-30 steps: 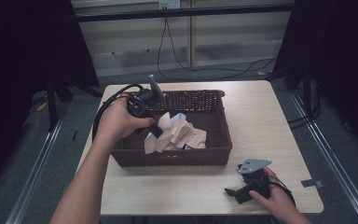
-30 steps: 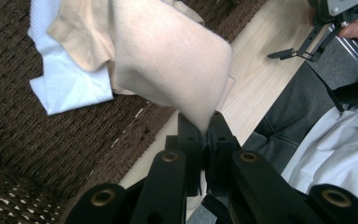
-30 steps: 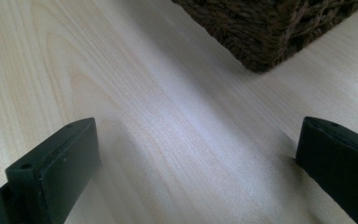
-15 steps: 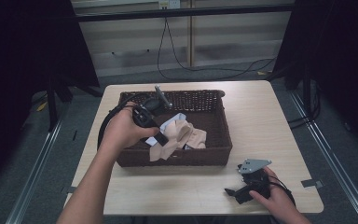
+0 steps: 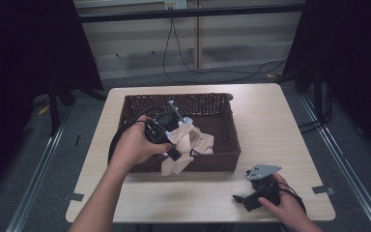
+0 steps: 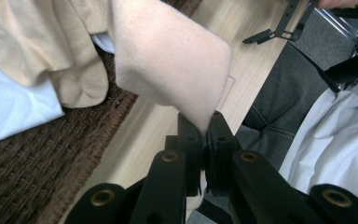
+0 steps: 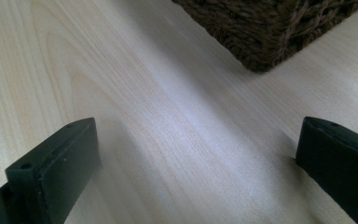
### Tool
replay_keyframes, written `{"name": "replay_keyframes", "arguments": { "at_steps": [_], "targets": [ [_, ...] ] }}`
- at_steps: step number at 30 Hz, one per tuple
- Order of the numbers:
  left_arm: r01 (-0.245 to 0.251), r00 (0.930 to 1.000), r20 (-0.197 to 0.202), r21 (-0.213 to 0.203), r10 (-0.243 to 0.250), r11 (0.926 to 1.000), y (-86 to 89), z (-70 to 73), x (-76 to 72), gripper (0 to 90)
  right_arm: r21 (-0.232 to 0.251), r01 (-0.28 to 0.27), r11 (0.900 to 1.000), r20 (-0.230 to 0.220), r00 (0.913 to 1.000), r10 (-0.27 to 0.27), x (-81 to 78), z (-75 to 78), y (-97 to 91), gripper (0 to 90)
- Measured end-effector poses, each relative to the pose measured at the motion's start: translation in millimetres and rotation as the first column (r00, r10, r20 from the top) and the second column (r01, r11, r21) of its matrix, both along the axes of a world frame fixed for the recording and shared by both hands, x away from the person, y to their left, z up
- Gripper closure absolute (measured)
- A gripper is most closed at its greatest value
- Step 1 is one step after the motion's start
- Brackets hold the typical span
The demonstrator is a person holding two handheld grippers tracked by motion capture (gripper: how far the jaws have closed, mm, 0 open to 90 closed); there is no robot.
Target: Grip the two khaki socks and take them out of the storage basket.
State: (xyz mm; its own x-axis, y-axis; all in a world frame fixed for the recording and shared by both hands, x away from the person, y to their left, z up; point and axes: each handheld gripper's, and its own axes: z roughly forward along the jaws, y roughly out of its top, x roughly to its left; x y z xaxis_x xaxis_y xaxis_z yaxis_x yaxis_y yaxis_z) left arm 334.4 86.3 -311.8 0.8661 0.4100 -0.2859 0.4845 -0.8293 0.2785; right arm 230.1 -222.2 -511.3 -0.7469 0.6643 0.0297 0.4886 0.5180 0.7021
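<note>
The left gripper [image 5: 174, 153] sits over the near wall of the dark wicker basket [image 5: 224, 111], its jaws clenched on a corner of a beige cloth [image 5: 181, 145]; in the left gripper view the jaws meet with almost no gap and the cloth [image 6: 168, 56] fans out from between them, hanging past the basket rim [image 6: 51, 154] over the pale wooden table [image 6: 242, 46]; half a second ago this gripper was farther back toward the basket's left side, and a second ago it was farther back still, near the far left corner, so it has travelled toward the person and drawn the cloth with it, part of which now drapes over the near wall; more beige fabric and a white piece [image 6: 9, 112] lie inside the basket beside it; the right gripper [image 5: 251, 198] rests on the table [image 5: 290, 125] near the front right corner, in the same place as before; its jaws stand wide apart in the right gripper view, grasping nothing, with bare tabletop between them and a corner of the basket [image 7: 270, 28] ahead.
</note>
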Motion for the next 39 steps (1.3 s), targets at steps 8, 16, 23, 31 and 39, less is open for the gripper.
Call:
{"name": "replay_keyframes", "arguments": {
  "at_steps": [8, 16, 23, 31, 39],
  "targets": [
    [0.023, 0.9997, 0.005, 0.002, -0.023, 0.9997, -4.4, -11.3, -12.6, 86.4, 0.000, 0.000, 1.0000, 0.000, 1.0000, 0.000, 0.0, 0.0, 0.0, 0.0],
    [0.047, 0.9984, 0.033, -0.030, -0.046, 0.9984, -10.3, -19.8, -16.8, 60.1, 0.000, 0.000, 1.0000, 0.000, 1.0000, 0.000, 0.0, 0.0, 0.0, 0.0],
    [0.002, 0.9966, 0.082, -0.018, -0.001, 0.9998, -11.9, -18.8, -7.3, 28.4, 0.000, 0.000, 1.0000, 0.000, 1.0000, 0.000, 0.0, 0.0, 0.0, 0.0],
    [-0.051, 0.9875, 0.147, -0.032, 0.055, 0.9982, -12.6, -16.6, 16.4, 19.0, 0.000, 0.000, 1.0000, 0.000, 1.0000, 0.000, 0.0, 0.0, 0.0, 0.0],
    [-0.101, 0.9808, 0.166, -0.018, 0.103, 0.9947, -17.1, -25.4, 42.2, 17.5, 0.000, 0.000, 1.0000, 0.000, 1.0000, 0.000, 0.0, 0.0, 0.0, 0.0]
  ]
}}
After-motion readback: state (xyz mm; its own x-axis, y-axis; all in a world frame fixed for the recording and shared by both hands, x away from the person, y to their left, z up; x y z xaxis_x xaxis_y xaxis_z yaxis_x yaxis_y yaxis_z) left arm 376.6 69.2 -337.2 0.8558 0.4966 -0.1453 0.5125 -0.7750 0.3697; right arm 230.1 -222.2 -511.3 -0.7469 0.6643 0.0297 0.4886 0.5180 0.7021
